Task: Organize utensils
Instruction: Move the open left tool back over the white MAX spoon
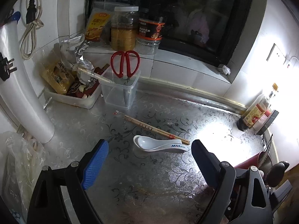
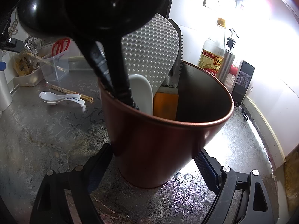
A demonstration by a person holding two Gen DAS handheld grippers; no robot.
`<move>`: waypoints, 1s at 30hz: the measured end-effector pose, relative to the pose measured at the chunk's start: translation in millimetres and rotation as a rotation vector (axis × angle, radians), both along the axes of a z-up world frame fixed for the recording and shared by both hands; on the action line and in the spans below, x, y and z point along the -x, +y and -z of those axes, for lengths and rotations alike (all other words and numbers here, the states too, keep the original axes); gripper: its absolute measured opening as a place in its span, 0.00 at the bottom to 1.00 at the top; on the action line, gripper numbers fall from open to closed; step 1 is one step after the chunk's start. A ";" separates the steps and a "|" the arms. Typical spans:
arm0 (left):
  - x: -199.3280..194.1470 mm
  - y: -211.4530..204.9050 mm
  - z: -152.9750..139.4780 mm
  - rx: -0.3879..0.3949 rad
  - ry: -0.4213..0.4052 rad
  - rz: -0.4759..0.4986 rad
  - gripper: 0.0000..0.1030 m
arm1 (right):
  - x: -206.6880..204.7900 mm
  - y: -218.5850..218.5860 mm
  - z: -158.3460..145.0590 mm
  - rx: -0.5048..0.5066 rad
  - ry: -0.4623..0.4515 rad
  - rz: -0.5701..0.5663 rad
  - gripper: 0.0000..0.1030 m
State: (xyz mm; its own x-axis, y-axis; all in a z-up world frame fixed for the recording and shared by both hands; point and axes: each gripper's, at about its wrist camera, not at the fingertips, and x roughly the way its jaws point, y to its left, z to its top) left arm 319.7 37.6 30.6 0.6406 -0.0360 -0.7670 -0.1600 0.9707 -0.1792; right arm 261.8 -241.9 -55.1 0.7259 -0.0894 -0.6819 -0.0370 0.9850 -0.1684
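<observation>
Left gripper (image 1: 149, 147) open, empty, facing white ceramic spoons (image 1: 158, 144) at frame centre; advise centred approach, avoiding wooden chopsticks (image 1: 155, 128). Right gripper (image 2: 153, 158) spread around red-brown metal utensil cup (image 2: 158, 140); contact unclear.

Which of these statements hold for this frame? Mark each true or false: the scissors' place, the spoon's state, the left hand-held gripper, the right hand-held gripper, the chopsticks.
1. The red-handled scissors stand in the clear plastic container. True.
2. The white ceramic spoon sits inside the red utensil holder. False: it lies on the countertop; a different white utensil is in the holder.
3. The left hand-held gripper is open and holds nothing. True.
4. The right hand-held gripper grips a bottle. False: its fingers flank the red utensil holder.
5. The chopsticks on the counter lie beside the spoon. True.
</observation>
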 end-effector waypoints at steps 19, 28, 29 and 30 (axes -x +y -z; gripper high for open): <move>-2.5 68.5 73.3 0.198 0.128 -0.225 0.88 | 0.6 3.5 0.6 0.002 0.001 0.000 0.87; -25.2 71.3 91.5 0.297 0.108 -0.183 0.88 | 0.5 3.5 0.5 0.003 0.002 0.001 0.87; -29.6 70.9 93.5 0.301 0.113 -0.178 0.88 | 0.9 4.2 0.8 0.003 0.002 0.001 0.87; -34.2 70.8 95.4 0.311 0.119 -0.172 0.88 | 1.3 4.7 0.9 0.003 0.002 0.001 0.87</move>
